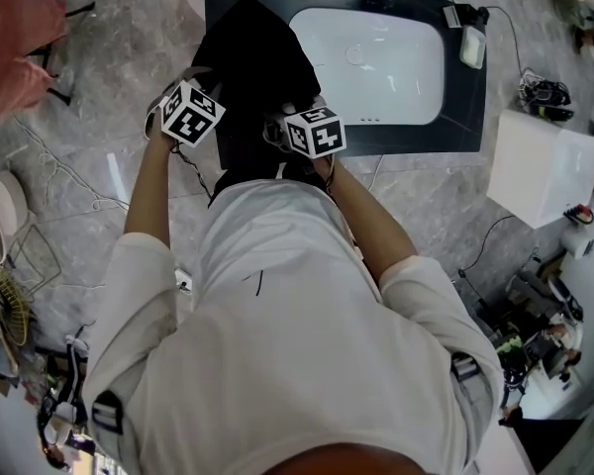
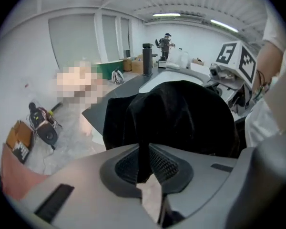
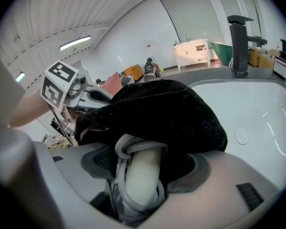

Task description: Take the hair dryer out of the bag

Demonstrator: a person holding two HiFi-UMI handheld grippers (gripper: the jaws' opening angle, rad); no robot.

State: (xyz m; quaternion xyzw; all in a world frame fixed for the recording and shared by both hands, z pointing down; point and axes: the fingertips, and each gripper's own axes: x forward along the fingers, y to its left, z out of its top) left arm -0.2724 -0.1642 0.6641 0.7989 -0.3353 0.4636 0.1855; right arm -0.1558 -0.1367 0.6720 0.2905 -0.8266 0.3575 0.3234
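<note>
Right gripper point(image 3: 143, 167): jaws wide, apparently clamped on the cord-wrapped handle of the hair dryer point(image 3: 139, 180). The dryer's head is hidden inside the bag point(image 3: 152, 109). The handle is rigid and smooth, so grip over the cord coils. Left gripper point(image 2: 144, 163): jaws narrow, pinching the bag's soft black fabric. Beyond lie the basin point(image 3: 257, 111) and faucet point(image 3: 239, 37). The cloth mouth may snag the dryer.

Dark countertop point(image 1: 463, 117) w/ inset white sink basin point(image 1: 386, 67), seen from above. Black bag point(image 1: 252, 62) lies on its left part, overlapping basin's left edge. Black faucet point(image 3: 239, 37) stands behind basin; small white item point(image 1: 472, 47) near right edge.
</note>
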